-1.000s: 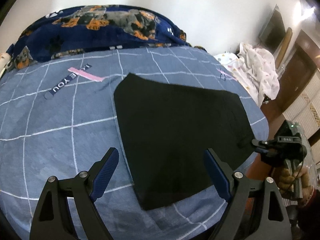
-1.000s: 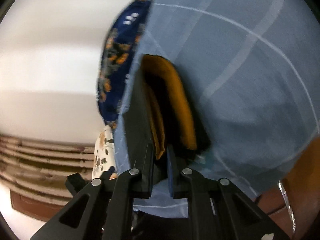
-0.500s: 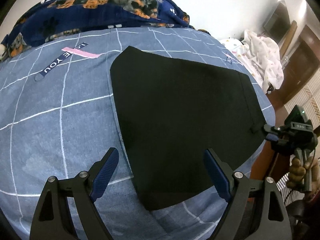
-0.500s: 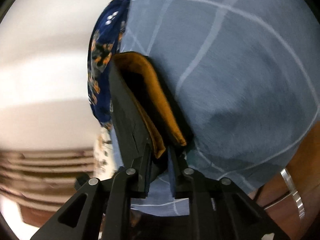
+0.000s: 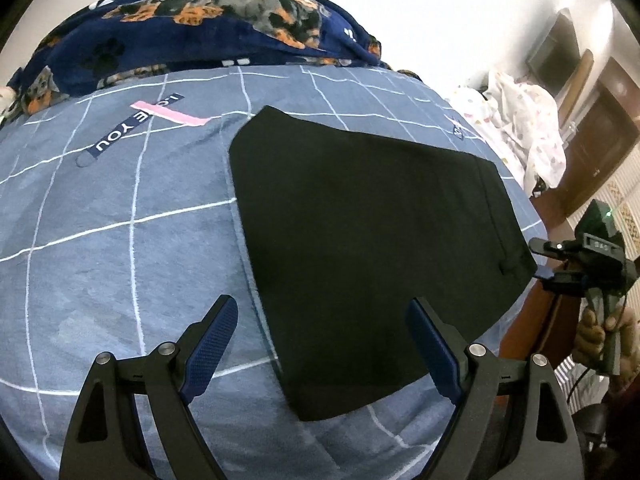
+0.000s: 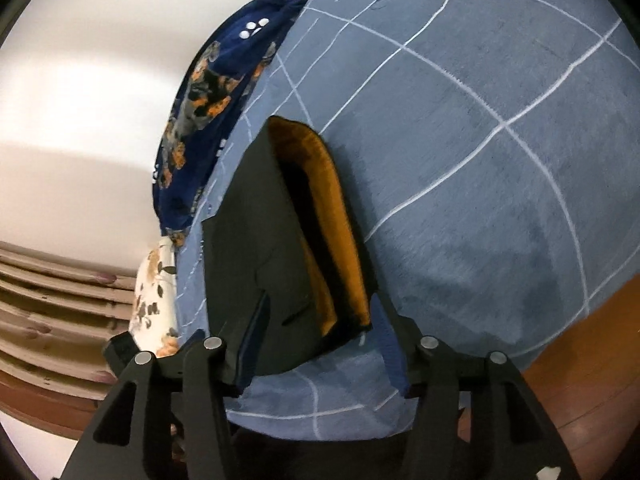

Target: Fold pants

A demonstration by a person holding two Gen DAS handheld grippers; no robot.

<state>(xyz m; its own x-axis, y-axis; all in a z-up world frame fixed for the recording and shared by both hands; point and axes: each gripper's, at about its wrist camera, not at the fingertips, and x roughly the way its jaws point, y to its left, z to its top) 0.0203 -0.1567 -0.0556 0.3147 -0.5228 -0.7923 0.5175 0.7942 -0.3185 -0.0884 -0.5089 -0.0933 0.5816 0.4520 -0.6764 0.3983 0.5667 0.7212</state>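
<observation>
The black pants (image 5: 368,232) lie folded flat on the blue checked bedsheet (image 5: 120,248). My left gripper (image 5: 320,340) is open and empty, hovering over the near edge of the pants. In the right wrist view the pants (image 6: 256,240) show an orange lining (image 6: 332,224) at the open waist end. My right gripper (image 6: 316,332) is open, its fingers on either side of the pants' corner without holding it. It also shows in the left wrist view (image 5: 538,258) at the right corner of the pants.
A dark blue dog-print blanket (image 5: 192,36) is bunched along the far side of the bed. White patterned cloth (image 5: 524,120) is heaped at the far right. The bed edge and wooden floor (image 6: 580,380) lie on the right gripper's side.
My right gripper was shut on the pants' corner and has opened, letting it go. The pants now lie still on the bed. My left gripper stays open above them.
</observation>
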